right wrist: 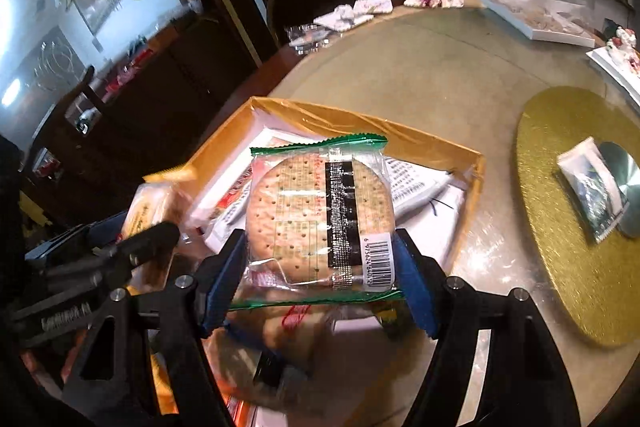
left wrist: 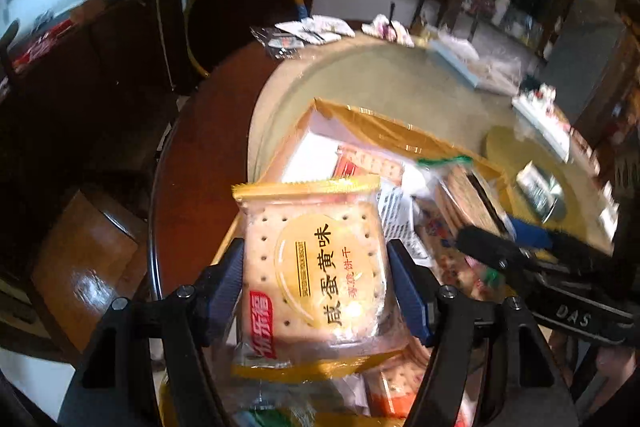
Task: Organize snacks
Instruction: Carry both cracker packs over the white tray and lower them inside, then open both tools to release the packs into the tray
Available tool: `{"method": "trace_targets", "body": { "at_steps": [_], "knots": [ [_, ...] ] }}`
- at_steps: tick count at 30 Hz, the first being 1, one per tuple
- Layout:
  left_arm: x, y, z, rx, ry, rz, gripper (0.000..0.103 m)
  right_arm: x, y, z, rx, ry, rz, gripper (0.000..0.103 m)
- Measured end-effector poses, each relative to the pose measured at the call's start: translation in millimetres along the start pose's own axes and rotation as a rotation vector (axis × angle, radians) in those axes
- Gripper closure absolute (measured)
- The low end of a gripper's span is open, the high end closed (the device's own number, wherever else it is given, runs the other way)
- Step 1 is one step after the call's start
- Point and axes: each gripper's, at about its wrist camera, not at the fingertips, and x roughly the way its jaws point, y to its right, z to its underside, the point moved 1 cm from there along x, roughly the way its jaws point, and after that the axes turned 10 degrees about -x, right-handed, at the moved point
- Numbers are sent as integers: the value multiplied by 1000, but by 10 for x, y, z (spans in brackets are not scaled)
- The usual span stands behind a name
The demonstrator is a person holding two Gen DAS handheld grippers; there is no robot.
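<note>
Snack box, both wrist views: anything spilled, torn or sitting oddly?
Nothing looks spilled or torn. The cardboard box is a loose jumble of packets. Left tongs hold a yellow-edged cracker pack; right tongs hold a green-edged one, barcode side up, both above the box.

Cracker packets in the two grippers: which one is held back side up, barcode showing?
The green-edged packet in the right gripper: barcode and black strip face up. The yellow-edged packet in the left gripper shows its printed front.

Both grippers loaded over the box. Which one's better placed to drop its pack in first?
Probably right. The right gripper holds the green-edged cracker pack over the open middle of the yellow box; the left gripper holds its yellow cracker pack nearer the box's near-left edge.
</note>
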Motion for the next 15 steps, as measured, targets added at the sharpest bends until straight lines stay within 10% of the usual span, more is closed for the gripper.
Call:
{"method": "trace_targets", "body": {
  "at_steps": [11,15],
  "knots": [
    [-322,-63,108,-120,21,116,23,-626,240,100,-18,140,-54,21],
    [-529,112,255,-100,63,146,23,-878,759,159,-6,144,56,21]
  ]
}}
